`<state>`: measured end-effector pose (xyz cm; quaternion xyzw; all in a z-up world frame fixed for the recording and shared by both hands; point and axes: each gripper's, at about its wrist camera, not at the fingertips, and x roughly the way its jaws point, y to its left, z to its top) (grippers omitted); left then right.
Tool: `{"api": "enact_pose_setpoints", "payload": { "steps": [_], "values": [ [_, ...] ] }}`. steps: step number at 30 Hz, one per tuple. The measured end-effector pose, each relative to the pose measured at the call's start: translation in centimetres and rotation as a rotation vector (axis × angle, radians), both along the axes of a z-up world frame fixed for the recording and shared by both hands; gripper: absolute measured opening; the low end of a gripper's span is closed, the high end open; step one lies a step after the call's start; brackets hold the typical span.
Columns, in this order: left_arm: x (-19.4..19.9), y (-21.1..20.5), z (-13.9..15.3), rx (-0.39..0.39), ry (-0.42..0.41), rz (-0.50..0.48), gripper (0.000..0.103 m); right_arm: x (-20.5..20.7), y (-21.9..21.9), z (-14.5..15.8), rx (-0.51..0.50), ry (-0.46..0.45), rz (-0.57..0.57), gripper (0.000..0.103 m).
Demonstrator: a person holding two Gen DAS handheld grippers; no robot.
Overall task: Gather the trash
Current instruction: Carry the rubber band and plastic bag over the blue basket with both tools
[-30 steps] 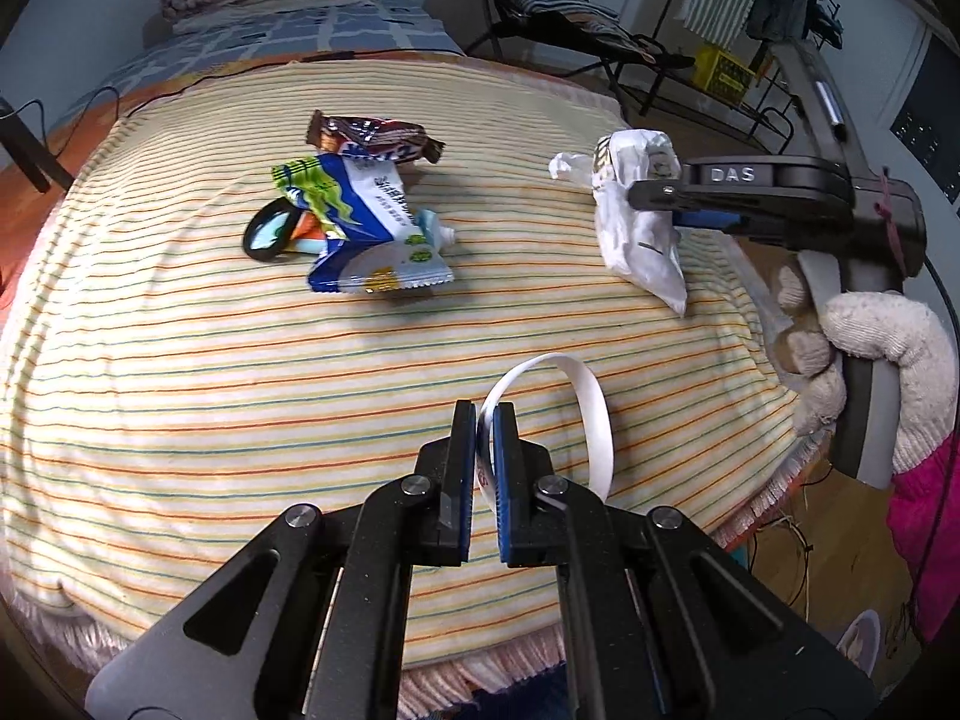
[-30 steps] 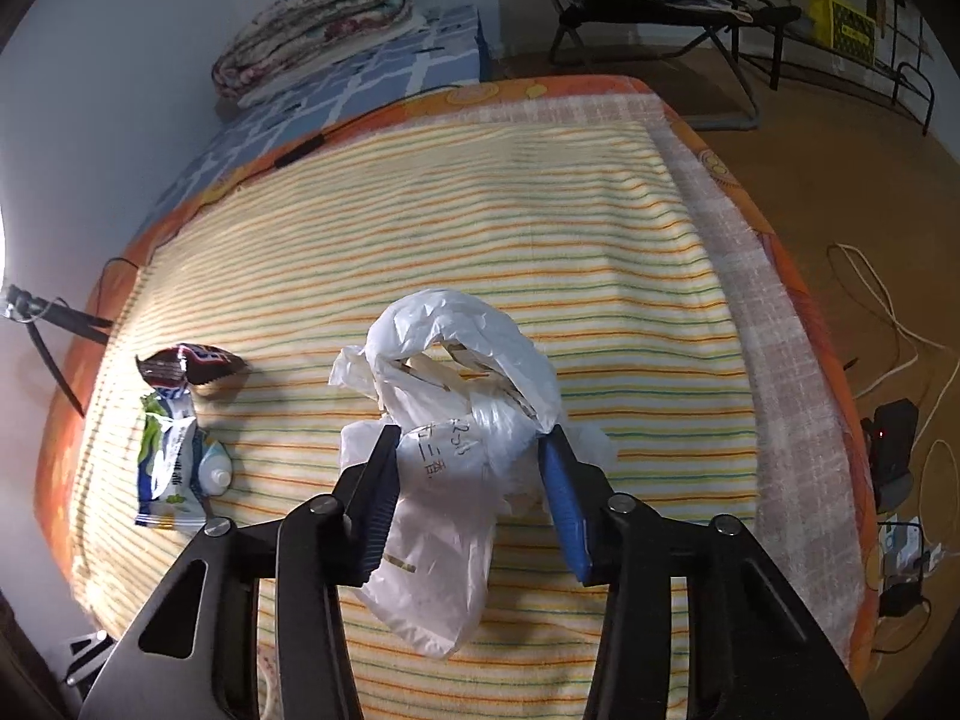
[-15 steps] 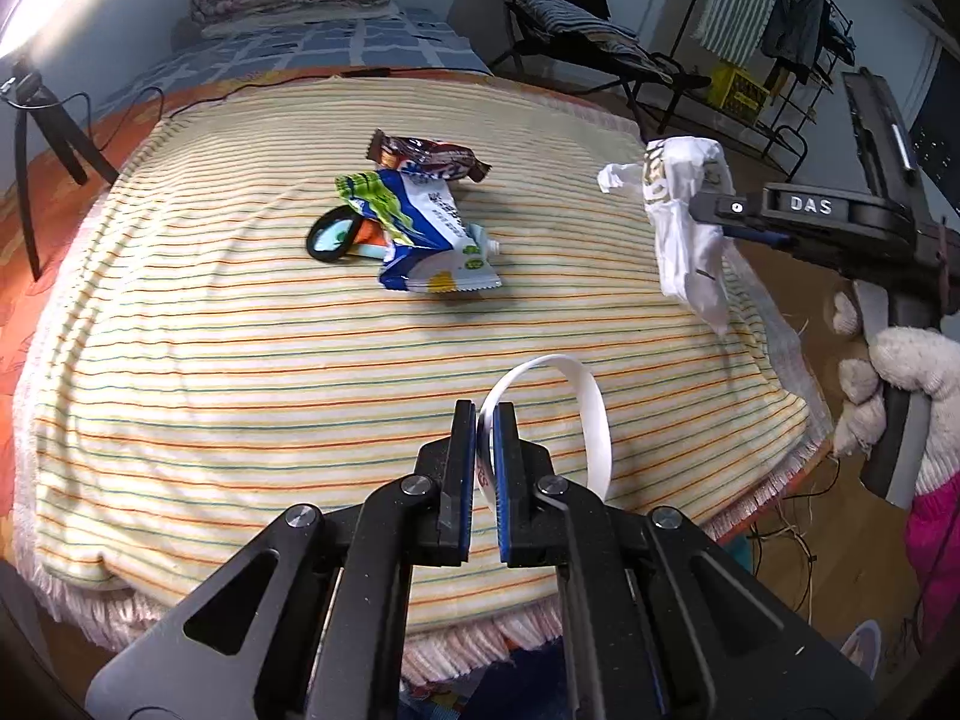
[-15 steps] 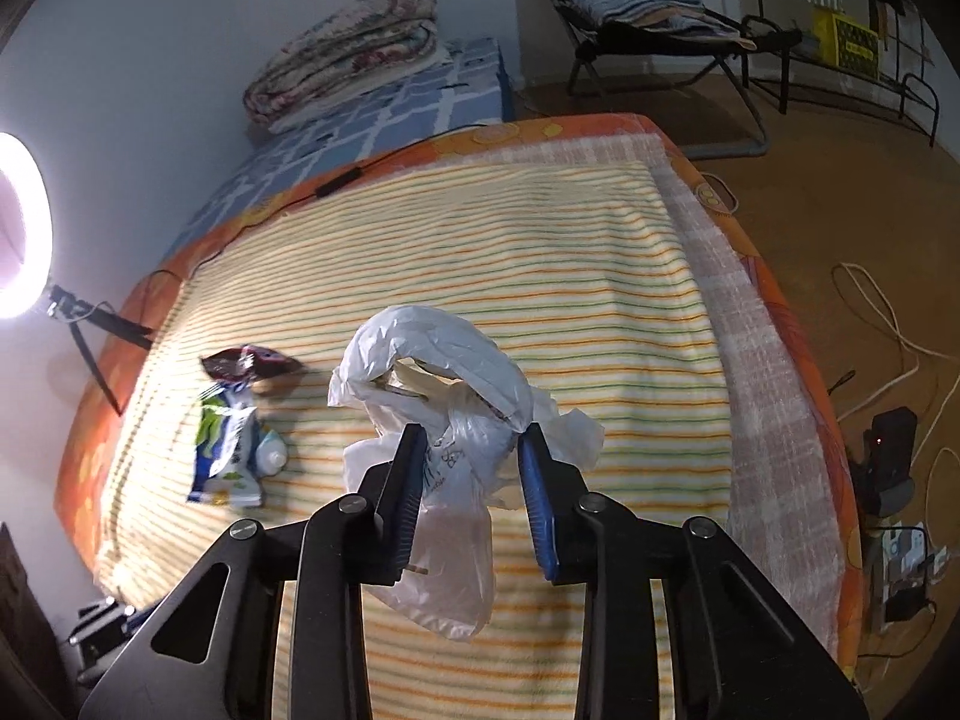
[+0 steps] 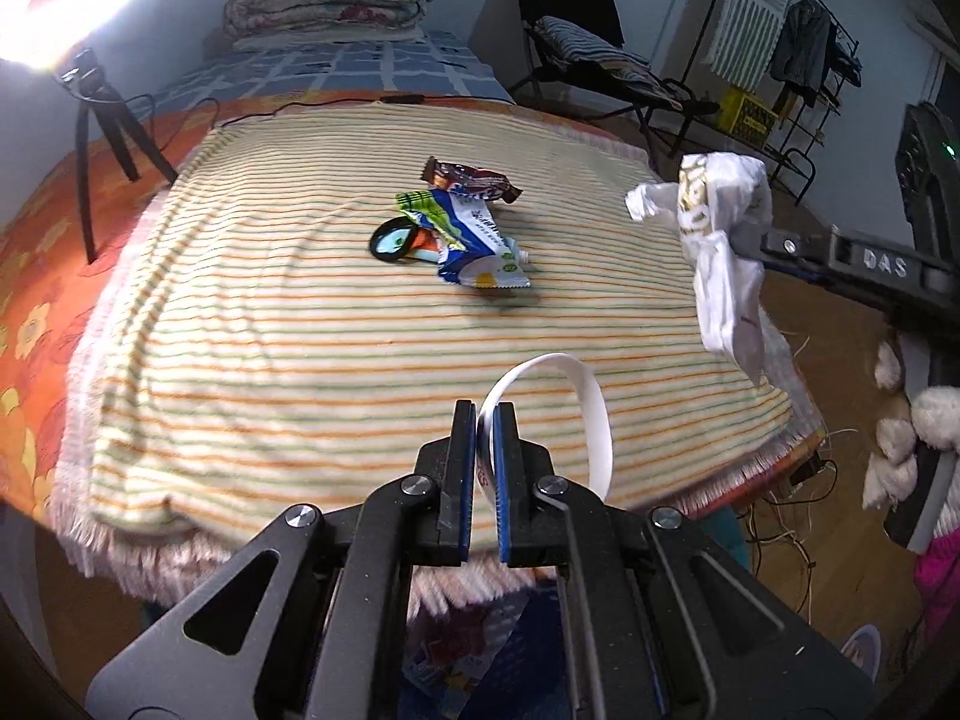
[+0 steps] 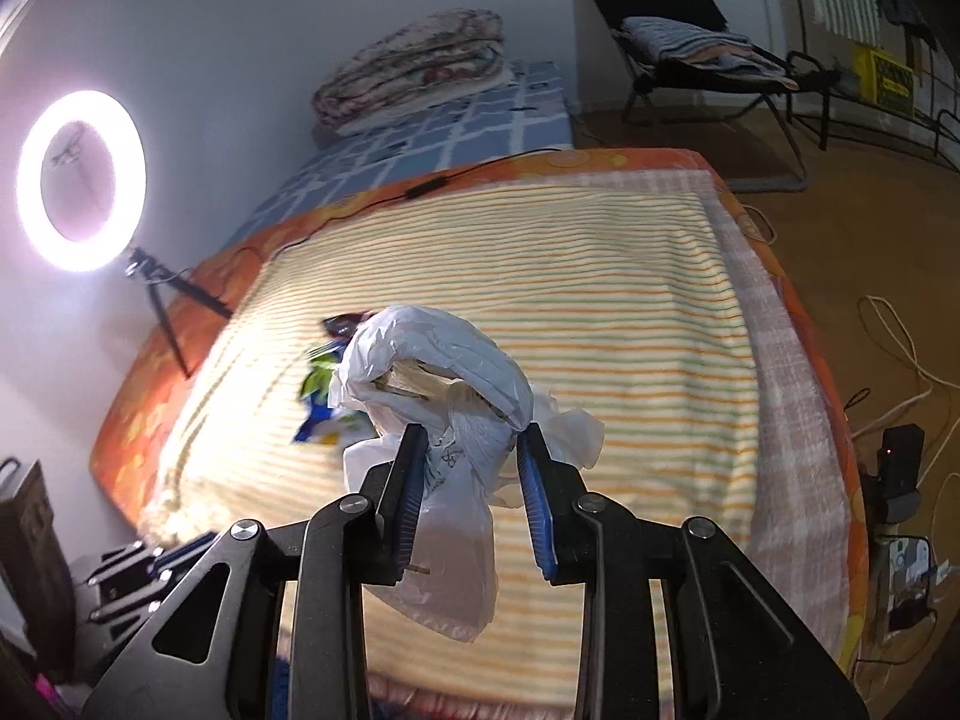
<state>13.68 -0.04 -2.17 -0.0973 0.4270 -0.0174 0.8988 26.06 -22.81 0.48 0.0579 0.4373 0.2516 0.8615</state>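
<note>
My left gripper (image 5: 485,420) is shut on a white paper strip (image 5: 591,402) that curls in a loop over the near edge of the striped bed cover (image 5: 270,312). My right gripper (image 6: 471,444) is shut on a crumpled white plastic bag (image 6: 444,372) and holds it in the air above the cover; the bag also shows in the left wrist view (image 5: 723,264), past the right edge of the bed. A blue-green snack wrapper (image 5: 474,234), a brown candy wrapper (image 5: 474,179) and a black ring (image 5: 393,240) lie together mid-bed.
A ring light (image 6: 81,180) on a tripod stands at the left of the bed. Folded quilts (image 5: 327,3) lie at the far end. A folding chair (image 5: 594,54) and a clothes rack (image 5: 798,42) stand behind. Cables and a charger (image 6: 897,462) lie on the floor at right.
Both grippers have pulled back and up from the bed with their loads; the bag has lifted off the cover. The right jaws have closed tighter on the bag.
</note>
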Motion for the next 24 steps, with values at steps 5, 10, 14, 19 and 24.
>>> {"api": "enact_pose_setpoints", "payload": {
  "steps": [5,10,14,19,24],
  "values": [
    [-2.5,0.6,0.5,0.005,-0.007,0.011,0.004,-3.3,0.4,0.8,0.011,-0.006,0.049,0.029],
    [-5.1,0.9,0.8,0.012,-0.011,0.021,0.004,-6.3,0.3,1.0,0.031,0.007,0.088,0.029],
    [-7.1,1.2,0.7,0.013,-0.008,0.032,0.004,-8.8,0.5,0.8,0.026,0.012,0.117,0.029],
    [-9.6,1.6,-0.2,0.013,0.021,0.041,0.004,-11.5,0.8,0.1,0.027,0.025,0.152,0.029],
    [-11.7,1.9,-2.3,0.02,0.073,0.042,0.004,-14.0,1.2,-1.5,0.03,0.067,0.188,0.029]
  ]
}}
